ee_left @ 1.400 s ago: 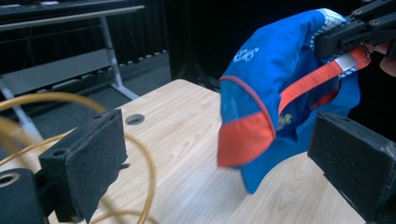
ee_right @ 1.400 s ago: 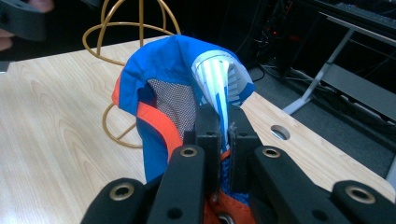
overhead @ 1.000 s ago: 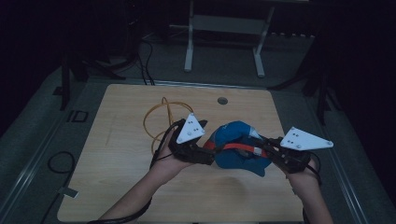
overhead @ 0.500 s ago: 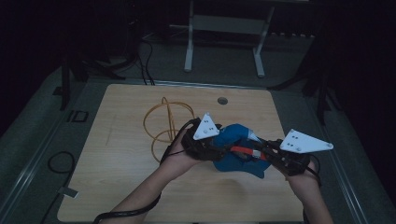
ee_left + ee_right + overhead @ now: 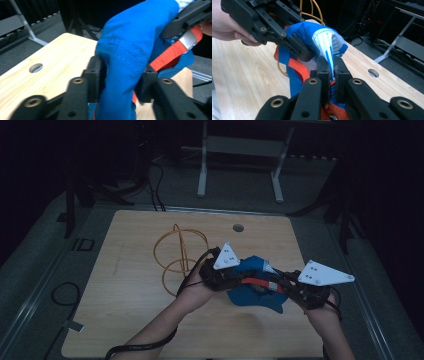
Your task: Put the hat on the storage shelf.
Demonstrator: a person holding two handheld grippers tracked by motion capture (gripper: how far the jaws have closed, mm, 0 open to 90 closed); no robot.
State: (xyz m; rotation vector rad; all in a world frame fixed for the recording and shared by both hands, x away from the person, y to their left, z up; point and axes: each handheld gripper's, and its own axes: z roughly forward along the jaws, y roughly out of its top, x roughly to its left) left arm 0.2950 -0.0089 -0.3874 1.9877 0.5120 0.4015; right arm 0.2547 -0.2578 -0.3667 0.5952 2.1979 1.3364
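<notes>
Blue garment [image 5: 255, 287], a thin woven piece with stitched seams, an orange band and a white-and-blue printed panel, hangs bunched between the two grippers above the near right part of the table. The left gripper [image 5: 122, 77] has its jaws pressed onto a thick fold of the blue fabric, the cloth bulging up and over between them; a row of stitching runs across that fold. The right gripper [image 5: 331, 71] has its jaws nearly together, pinching a thin edge of the same garment where the white printed panel meets a patch of grey mesh lining. In the high view the left gripper [image 5: 220, 272] and the right gripper [image 5: 300, 290] sit close, each topped by a grey three-cornered plate, with the orange band [image 5: 260, 283], which carries a pale reflective strip, stretched between them. The left hand [image 5: 227, 27] wraps the black body of its gripper.

Beyond the cloth, a loose coil of yellow-orange cable [image 5: 177, 252] lies on the wooden table [image 5: 125, 285], just left of the left gripper. The tabletop is pale, with visible grain and rounded corners, and has a round hole [image 5: 238, 227] near its far edge. A white metal frame [image 5: 240, 150] stands on the dark floor behind.
</notes>
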